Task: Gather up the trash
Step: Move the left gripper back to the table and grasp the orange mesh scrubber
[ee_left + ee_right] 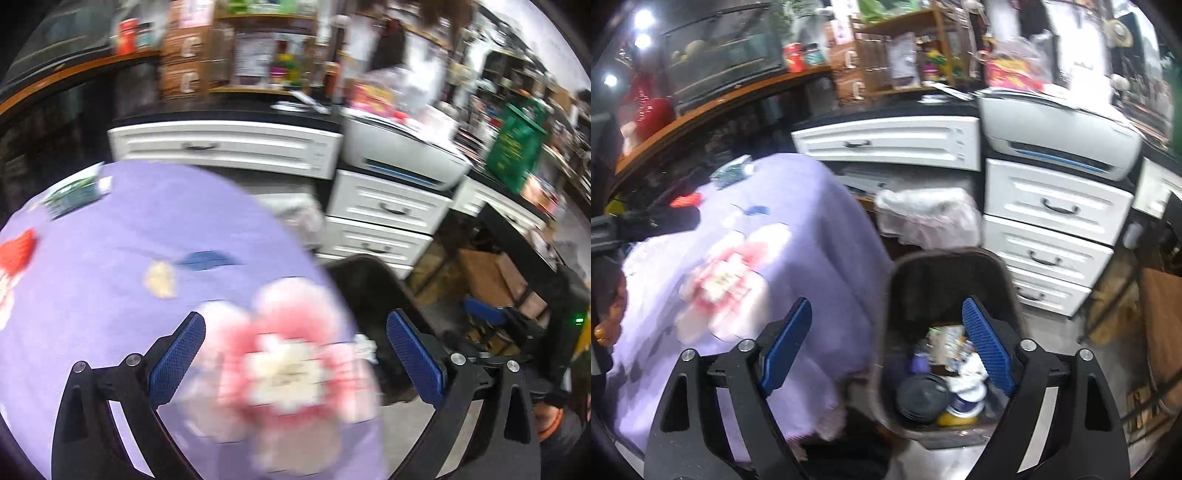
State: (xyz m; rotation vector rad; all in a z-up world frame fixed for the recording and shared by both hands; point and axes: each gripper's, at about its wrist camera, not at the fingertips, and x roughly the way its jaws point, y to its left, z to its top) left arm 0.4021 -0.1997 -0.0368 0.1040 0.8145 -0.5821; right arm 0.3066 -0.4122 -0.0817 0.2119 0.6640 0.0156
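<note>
My left gripper (295,354) is open and empty above the purple flowered tablecloth (122,236). On the cloth lie a blue scrap (207,259), a tan scrap (160,279), a red wrapper (16,249) and a green packet (72,194). My right gripper (888,347) is open and empty, over the gap between the cloth (812,229) and a dark trash bin (945,273). The bin holds several pieces of trash (945,373). The bin also shows in the left wrist view (373,295), right of the table. Both views are motion-blurred.
White drawer units (1049,236) and a grey printer (1060,136) stand behind the bin. A second bin with a clear liner (927,214) sits beside the table. Cardboard boxes (491,277) lie on the floor to the right. Cluttered shelves (901,55) line the back.
</note>
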